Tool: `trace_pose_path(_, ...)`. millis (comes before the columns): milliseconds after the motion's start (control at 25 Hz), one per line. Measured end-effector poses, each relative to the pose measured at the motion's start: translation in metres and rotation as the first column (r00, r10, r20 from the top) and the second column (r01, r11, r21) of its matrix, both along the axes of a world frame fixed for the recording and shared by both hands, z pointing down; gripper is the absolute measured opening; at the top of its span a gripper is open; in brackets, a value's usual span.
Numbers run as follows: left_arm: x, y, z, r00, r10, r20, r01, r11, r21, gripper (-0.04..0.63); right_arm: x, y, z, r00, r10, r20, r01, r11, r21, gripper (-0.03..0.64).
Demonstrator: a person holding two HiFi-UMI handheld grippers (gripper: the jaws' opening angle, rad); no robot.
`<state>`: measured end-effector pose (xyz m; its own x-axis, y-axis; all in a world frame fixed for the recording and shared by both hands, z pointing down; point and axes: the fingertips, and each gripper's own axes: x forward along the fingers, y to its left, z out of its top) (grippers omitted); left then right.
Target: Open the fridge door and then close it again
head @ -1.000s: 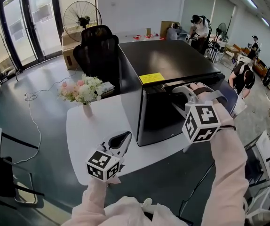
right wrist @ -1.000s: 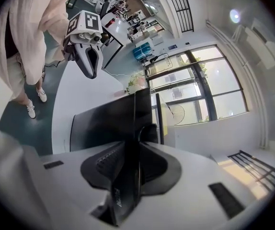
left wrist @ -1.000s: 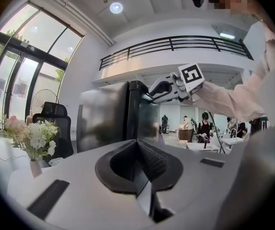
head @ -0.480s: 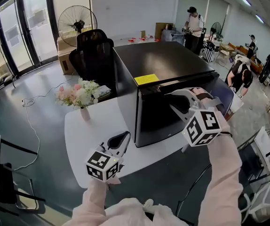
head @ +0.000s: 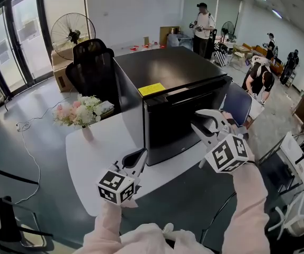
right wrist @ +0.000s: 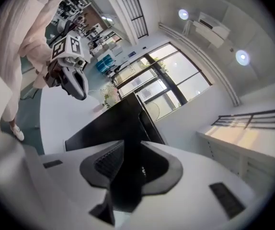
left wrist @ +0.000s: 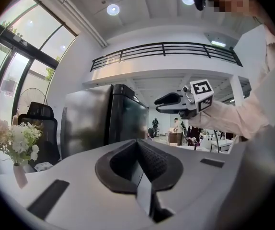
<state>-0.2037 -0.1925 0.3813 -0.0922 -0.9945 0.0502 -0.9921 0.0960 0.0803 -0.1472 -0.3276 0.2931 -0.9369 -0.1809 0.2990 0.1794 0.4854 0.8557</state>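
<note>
A black mini fridge (head: pixel 162 70) with a yellow label on top stands on the white table (head: pixel 96 157). Its door (head: pixel 176 128) faces me and lies close against the body; I cannot tell whether it is fully closed. My right gripper (head: pixel 195 119) hovers just off the door's right side, rolled onto its side. Its jaws have just been opening and stand open with nothing between them; the dark fridge (right wrist: pixel 123 123) shows through the gap. My left gripper (head: pixel 140 155) is shut and empty, low over the table's front, left of the fridge (left wrist: pixel 104 119).
A vase of flowers (head: pixel 80 112) stands on the table's left part. A black office chair (head: pixel 91 62) and a standing fan (head: pixel 70 33) are behind the table. A blue chair (head: pixel 242 102) sits right of the fridge. People (head: pixel 202 25) stand at the back.
My right gripper has come off the top edge of the fridge door, drawn back toward me and rolled over. The left gripper has hardly shifted.
</note>
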Motion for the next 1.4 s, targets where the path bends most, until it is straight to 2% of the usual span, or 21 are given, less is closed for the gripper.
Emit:
trace_pose_path(160,0.007,-0.005,-0.001,1.000,0.025,-0.007,-0.025,1.000,0.012,0.011,0.019,0.000,0.003,0.995,0.046,0.086,-0.029,0.981,-0.189,0.115)
trace_pose_path(320,0.012,-0.011,0.006,1.000,0.026,0.018,-0.026,1.000,-0.012,0.011,0.042,0.000,0.023,0.987,0.105,0.122,-0.059,0.943,-0.326,0.114)
trace_pose_path(400,0.015,-0.013,0.011,0.999,0.025,0.041,-0.024,0.999,-0.032,0.011,0.053,0.001,0.034,0.980,0.147,0.134,-0.083,0.914,-0.397,0.114)
trace_pose_path(560,0.023,-0.017,0.019,0.998,0.034,0.049,-0.032,0.999,-0.044,0.011,0.071,0.005,0.049,0.951,0.248,0.183,-0.102,0.815,-0.571,0.110)
trace_pose_path(720,0.033,-0.018,0.028,0.999,0.041,0.034,-0.040,0.998,-0.048,0.011,0.086,0.017,0.064,0.915,0.329,0.233,-0.061,0.685,-0.726,0.089)
trace_pose_path(920,0.043,-0.011,0.037,0.999,0.036,-0.020,-0.036,0.999,-0.018,0.011,0.097,0.044,0.096,0.902,0.371,0.219,-0.026,0.553,-0.833,0.055)
trace_pose_path(1040,0.046,-0.001,0.043,0.998,0.023,-0.066,-0.023,1.000,0.010,0.011,0.102,0.057,0.112,0.892,0.400,0.212,-0.009,0.485,-0.875,0.027)
trace_pose_path(1120,0.046,0.005,0.048,0.997,0.014,-0.081,-0.012,1.000,0.024,0.011,0.103,0.064,0.121,0.883,0.419,0.211,-0.005,0.458,-0.889,0.012)
trace_pose_path(1280,0.046,0.020,0.060,0.994,-0.007,-0.107,0.009,1.000,0.021,0.011,0.101,0.078,0.135,0.885,0.417,0.209,0.012,0.427,-0.904,0.011)
trace_pose_path(1400,0.045,0.032,0.070,0.993,-0.023,-0.112,0.025,1.000,0.009,0.011,0.099,0.088,0.141,0.886,0.412,0.214,0.019,0.430,-0.903,0.009)
